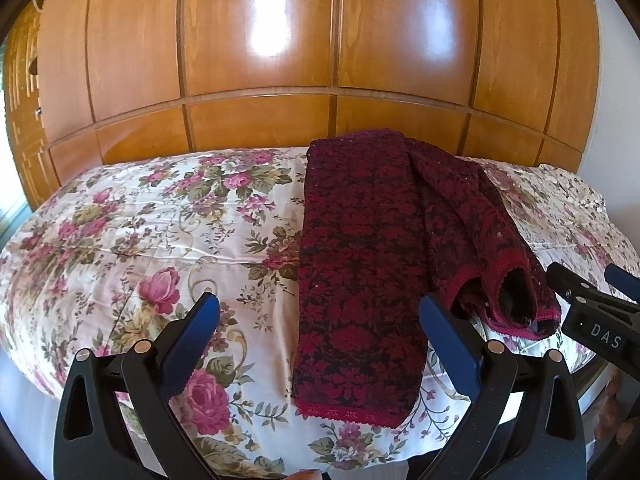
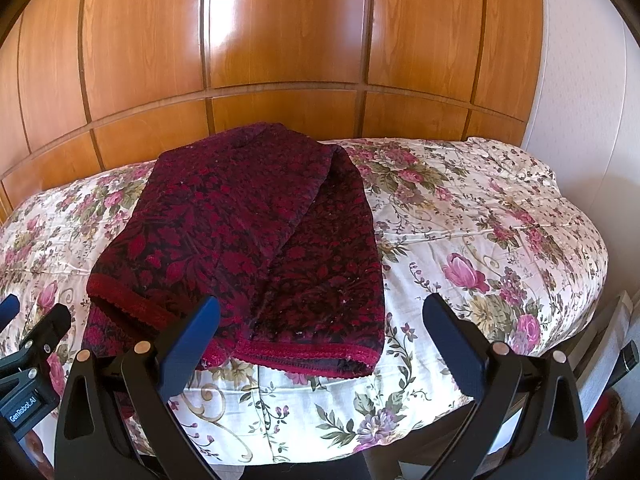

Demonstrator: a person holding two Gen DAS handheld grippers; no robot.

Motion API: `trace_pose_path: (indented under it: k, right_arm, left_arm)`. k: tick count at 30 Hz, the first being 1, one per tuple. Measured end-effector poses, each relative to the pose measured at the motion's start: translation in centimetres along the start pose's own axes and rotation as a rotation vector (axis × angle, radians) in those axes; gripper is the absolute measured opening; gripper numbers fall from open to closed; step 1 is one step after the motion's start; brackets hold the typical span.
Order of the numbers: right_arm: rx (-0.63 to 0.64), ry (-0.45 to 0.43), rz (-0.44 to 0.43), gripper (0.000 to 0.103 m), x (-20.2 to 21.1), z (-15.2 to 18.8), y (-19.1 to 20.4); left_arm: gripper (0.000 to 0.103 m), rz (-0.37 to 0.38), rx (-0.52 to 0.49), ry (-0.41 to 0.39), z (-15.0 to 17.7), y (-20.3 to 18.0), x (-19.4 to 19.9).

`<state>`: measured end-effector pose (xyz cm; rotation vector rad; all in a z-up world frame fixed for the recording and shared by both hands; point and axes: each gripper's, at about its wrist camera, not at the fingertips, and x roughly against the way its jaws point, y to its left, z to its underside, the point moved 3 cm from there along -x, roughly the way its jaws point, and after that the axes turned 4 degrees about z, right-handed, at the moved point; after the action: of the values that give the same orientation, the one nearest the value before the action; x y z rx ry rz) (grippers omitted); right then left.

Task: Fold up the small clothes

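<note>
A dark red patterned garment (image 1: 360, 260) with crimson hem trim lies on the floral bedspread (image 1: 140, 240), its legs laid side by side and pointing toward me. In the right wrist view the garment (image 2: 248, 248) lies left of centre. My left gripper (image 1: 320, 320) is open and empty, just above the near hem of the left leg. My right gripper (image 2: 320, 320) is open and empty, over the near hem of the right leg; it also shows in the left wrist view (image 1: 592, 280) at the right edge. The left gripper shows in the right wrist view (image 2: 28, 328) at the left edge.
A glossy wooden wardrobe (image 1: 260, 60) stands right behind the bed. The bedspread (image 2: 500, 240) stretches to the right of the garment. A white wall (image 2: 580, 80) is at the far right. Some items (image 2: 608, 420) sit on the floor by the bed's right corner.
</note>
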<state>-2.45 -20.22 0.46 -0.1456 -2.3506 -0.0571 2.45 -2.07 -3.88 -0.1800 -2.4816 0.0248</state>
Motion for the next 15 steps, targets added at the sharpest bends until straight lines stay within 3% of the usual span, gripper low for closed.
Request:
trace_pose_path:
  k: [11, 15]
  right_arm:
    - [0.008, 0.015, -0.009, 0.101, -0.4, 0.1, 0.0]
    - [0.004, 0.014, -0.097, 0.101, -0.7, -0.4, -0.9]
  left_arm:
    - [0.099, 0.057, -0.083, 0.039, 1.3, -0.8, -0.7]
    - [0.099, 0.105, -0.149, 0.088, 2.5, -1.7, -1.6]
